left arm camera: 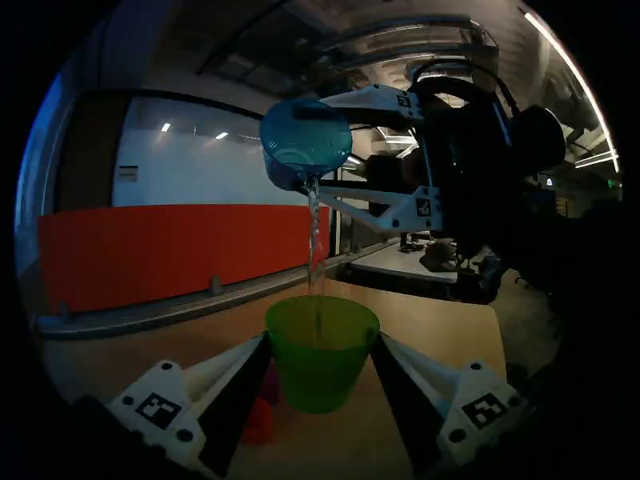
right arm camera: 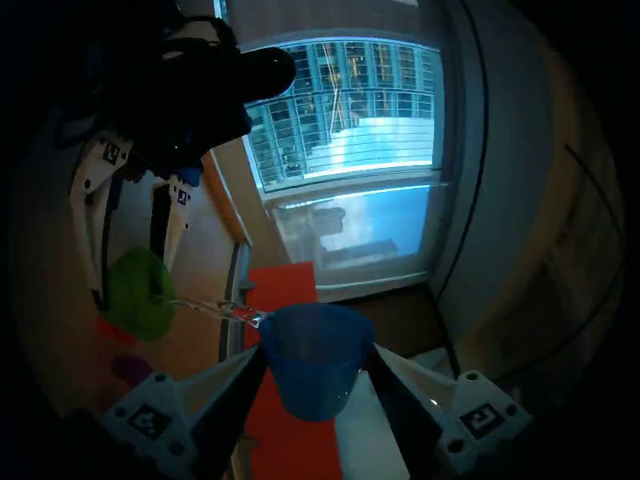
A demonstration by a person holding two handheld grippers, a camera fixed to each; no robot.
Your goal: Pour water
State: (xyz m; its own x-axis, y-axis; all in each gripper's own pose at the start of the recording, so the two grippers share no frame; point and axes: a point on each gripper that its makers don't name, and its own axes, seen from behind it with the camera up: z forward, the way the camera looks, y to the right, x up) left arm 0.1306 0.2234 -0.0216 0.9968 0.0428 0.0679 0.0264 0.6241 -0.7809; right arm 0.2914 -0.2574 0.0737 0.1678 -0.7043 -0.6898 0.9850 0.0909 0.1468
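Office table [left arm camera: 448, 328]: left gripper [left arm camera: 322, 342] clamps green cup [left arm camera: 320, 368], right gripper [right arm camera: 316, 354] clamps tilted blue cup [right arm camera: 314, 384], stream [left arm camera: 313, 232] falling between; pour underway, unfinished.

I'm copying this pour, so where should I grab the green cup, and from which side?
Grip the green cup on its side wall below the rim, coming in level from the side, as the left gripper does. It tapers downward, so fingers on opposite sides wedge under the wider top, and the mouth is left open for the stream from the blue cup.
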